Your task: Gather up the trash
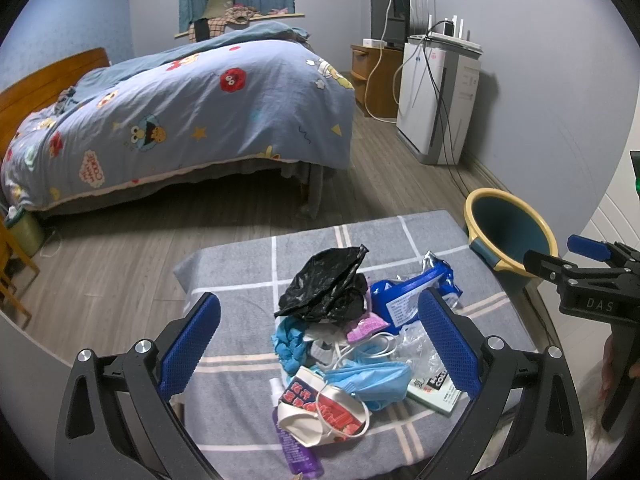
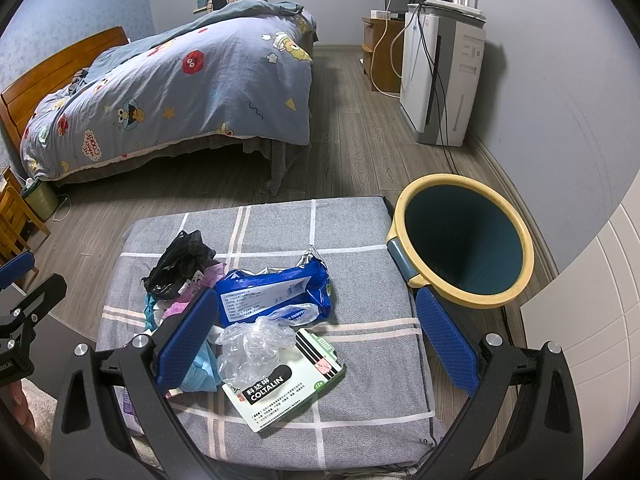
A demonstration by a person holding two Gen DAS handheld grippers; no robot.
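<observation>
Grey checked cushion (image 2: 360, 288) carries the trash: a black bag (image 2: 180, 264) at its 10 o'clock, a blue wipes pack (image 2: 272, 296) at the centre, and clear plastic (image 2: 252, 344) on a green-white box (image 2: 288, 384) toward 6 o'clock. Both the left gripper (image 1: 320, 344) and the right gripper (image 2: 316, 344) hover over the pile with jaws spread wide, holding nothing. At the cushion's 2 o'clock stands a yellow-rimmed bin (image 2: 464, 240).
</observation>
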